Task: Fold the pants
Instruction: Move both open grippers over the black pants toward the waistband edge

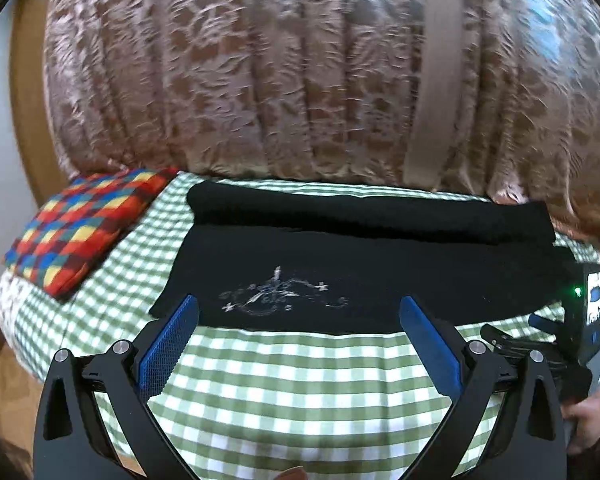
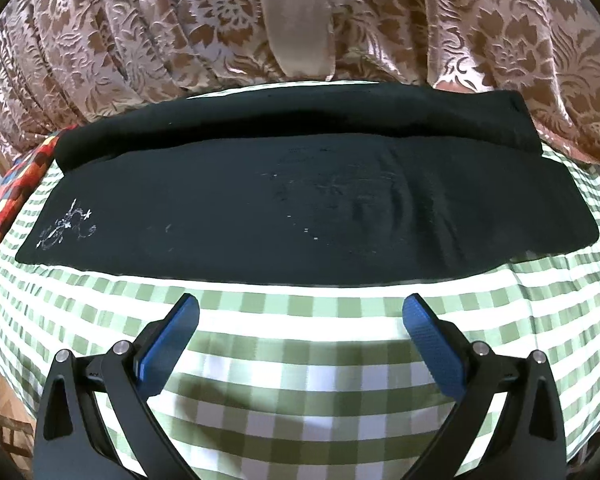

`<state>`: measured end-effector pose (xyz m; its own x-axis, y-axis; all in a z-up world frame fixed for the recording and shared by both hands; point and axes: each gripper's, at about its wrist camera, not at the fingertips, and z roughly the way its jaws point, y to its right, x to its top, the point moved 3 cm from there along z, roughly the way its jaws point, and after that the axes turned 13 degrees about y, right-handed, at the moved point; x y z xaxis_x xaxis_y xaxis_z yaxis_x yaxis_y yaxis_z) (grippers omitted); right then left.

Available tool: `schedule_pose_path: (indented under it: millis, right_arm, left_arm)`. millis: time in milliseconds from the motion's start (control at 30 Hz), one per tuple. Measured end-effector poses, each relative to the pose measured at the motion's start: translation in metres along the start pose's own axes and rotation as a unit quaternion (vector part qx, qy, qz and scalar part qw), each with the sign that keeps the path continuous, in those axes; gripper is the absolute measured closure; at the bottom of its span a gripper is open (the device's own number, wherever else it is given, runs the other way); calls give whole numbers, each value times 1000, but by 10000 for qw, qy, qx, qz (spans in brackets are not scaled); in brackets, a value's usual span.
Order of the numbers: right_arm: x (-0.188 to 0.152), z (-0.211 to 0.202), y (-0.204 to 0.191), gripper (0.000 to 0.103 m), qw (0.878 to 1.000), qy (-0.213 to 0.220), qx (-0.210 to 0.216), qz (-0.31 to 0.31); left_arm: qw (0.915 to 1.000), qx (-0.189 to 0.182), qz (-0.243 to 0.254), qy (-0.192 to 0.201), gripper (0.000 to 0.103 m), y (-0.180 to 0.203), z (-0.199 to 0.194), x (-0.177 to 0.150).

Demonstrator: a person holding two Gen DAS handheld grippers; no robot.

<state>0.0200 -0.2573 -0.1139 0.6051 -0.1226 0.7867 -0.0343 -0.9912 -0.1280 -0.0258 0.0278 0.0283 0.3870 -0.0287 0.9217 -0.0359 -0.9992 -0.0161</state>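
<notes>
Black pants (image 1: 360, 264) lie flat across a green-and-white checked surface (image 1: 300, 384), folded lengthwise, with a thicker fold along their far edge. White embroidery (image 1: 277, 294) marks their near left part. My left gripper (image 1: 297, 312) is open and empty, its blue pads at the pants' near edge. In the right wrist view the pants (image 2: 300, 208) stretch from left to right. My right gripper (image 2: 300, 312) is open and empty, just short of their near edge. The right gripper's body also shows in the left wrist view (image 1: 580, 328) at the far right.
A colourful checked cloth (image 1: 83, 232) lies at the left, beside the pants. A brown floral curtain (image 1: 300, 72) hangs right behind the surface. A wooden frame (image 1: 23, 128) and floor show at the far left.
</notes>
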Motion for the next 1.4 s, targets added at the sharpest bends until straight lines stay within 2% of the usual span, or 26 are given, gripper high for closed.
schedule_pose_path:
  millis: [233,633,867,1000,1167,1267,1400]
  right_arm:
    - [-2,-2,9,2,9999,68,5,90]
    - [1,1,9,2,9997,107,-203,-130]
    - [8,13,10,2,9990,52,-319,-321]
    - [8,19,11,2,9982,40,-403,-434]
    - [-2,32,19,2,9979,-116,-482,-420]
    - [-9,38,23,2,9983,-184,-404,-374]
    - [-9,44,28,2,9990,-256,-272,-231]
  left_arm:
    - [9998,-4,170,-47,3,15,1,4]
    - [9997,58,157,-171,3,12,4,-5]
    - [9995,190,100,-235,3,-1,12,-11]
    - [9981,311,-176,-496,3,-19,25,-24]
    - [9952,557,-238,-769,3,-39,41,-43]
    - [9933,651,-402,-870,3,-51,47,-53]
    - [9922,759,-332,-935,3,-61,61,-62]
